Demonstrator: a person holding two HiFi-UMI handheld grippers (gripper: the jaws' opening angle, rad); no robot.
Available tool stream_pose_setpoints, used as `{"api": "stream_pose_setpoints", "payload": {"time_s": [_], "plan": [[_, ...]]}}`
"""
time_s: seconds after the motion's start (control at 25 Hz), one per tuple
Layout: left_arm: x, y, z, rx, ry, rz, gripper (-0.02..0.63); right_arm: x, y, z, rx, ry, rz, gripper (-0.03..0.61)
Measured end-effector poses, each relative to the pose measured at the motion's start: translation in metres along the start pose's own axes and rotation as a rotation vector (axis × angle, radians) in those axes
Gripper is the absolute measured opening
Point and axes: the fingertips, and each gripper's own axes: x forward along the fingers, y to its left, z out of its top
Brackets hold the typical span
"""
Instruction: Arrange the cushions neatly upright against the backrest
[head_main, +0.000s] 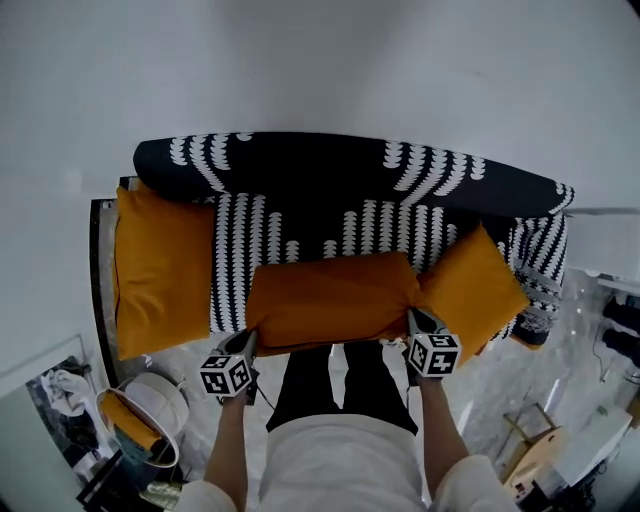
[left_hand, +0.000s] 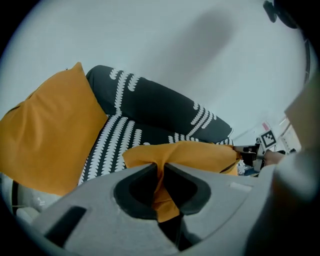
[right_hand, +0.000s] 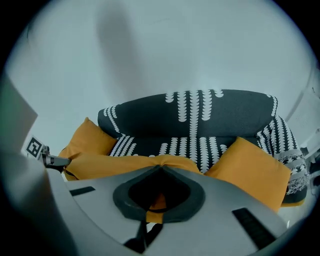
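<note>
Fingers (left_hand: 103, 185) of the left gripper (head_main: 247, 342) and right gripper (head_main: 412, 320) are clamped on opposite end corners of the middle orange fabric cushion (head_main: 330, 300). Its long axis runs hand to hand, and the dark white-patterned sofa backrest (head_main: 340, 165) lies straight beyond it.

I can read no words or numbers anywhere. The only signs are black-and-white square code patterns, low in the middle of the head view, on the cube (head_main: 226, 375) of my left gripper (head_main: 248, 342) and the cube (head_main: 433, 354) of my right gripper (head_main: 412, 319); they spell nothing.
</note>
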Motion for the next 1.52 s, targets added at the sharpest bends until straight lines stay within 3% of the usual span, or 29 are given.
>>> {"api": "stream_pose_setpoints", "payload": {"time_s": [0.2, 0.52, 0.92, 1.24, 1.52], "plan": [[0.017, 0.018, 0.048, -0.013, -0.026, -0.051, 0.049, 0.022, 0.008, 0.035, 0.025, -0.006, -0.036, 0.011], [0.059, 0.028, 0.151, 0.038, -0.058, -0.144, 0.049, 0.066, 0.005, 0.122, -0.011, -0.043, -0.099, 0.011], [0.113, 0.034, 0.257, 0.107, -0.012, -0.207, 0.048, 0.109, -0.007, 0.18, 0.023, 0.043, -0.095, 0.011], [0.144, 0.04, 0.305, 0.1, -0.004, -0.212, 0.049, 0.139, -0.016, 0.218, 0.042, 0.058, -0.141, 0.011], [0.155, 0.052, 0.318, 0.059, -0.013, -0.194, 0.064, 0.165, -0.016, 0.252, 0.0, 0.105, -0.179, 0.011]]}}
